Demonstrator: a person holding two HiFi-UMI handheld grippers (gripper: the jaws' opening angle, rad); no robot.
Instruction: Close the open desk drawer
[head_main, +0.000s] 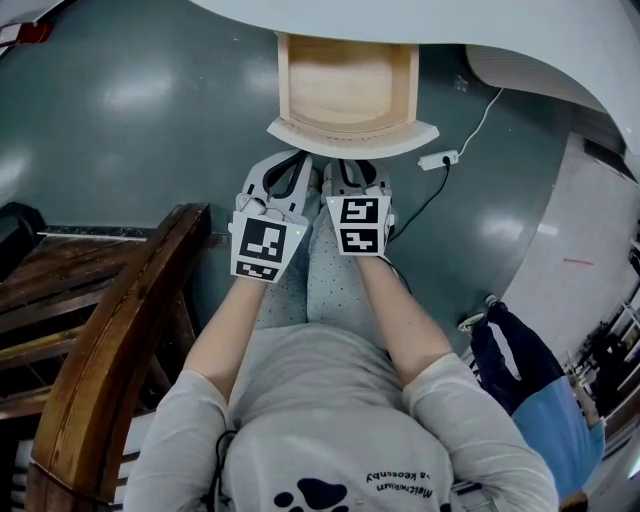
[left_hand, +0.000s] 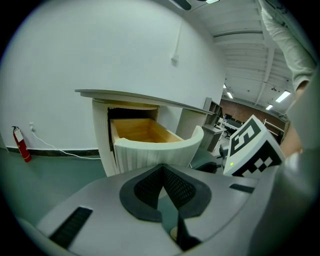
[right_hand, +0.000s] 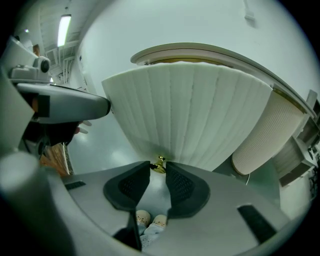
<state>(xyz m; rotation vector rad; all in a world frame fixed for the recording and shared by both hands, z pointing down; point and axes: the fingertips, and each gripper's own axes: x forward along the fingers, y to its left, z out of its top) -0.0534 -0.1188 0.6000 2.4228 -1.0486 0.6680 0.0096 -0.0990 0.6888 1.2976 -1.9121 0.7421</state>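
Drawer (head_main: 350, 138) stands open at top centre of the head view. Left gripper (left_hand: 162, 169): jaws together, empty. Right gripper (right_hand: 158, 170): jaws narrowly apart, brass knob (right_hand: 159, 163) at their tips, centre frame.

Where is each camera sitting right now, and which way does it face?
Head view: on the person's head, facing steeply down at the open drawer; shows forearms, legs, left gripper, right gripper.
Left gripper view: on the left gripper, facing the drawer at an angle; its closed jaws show.
Right gripper view: on the right gripper, facing the drawer front; open jaws by the gold knob, feet below.
Shared: all see the drawer.
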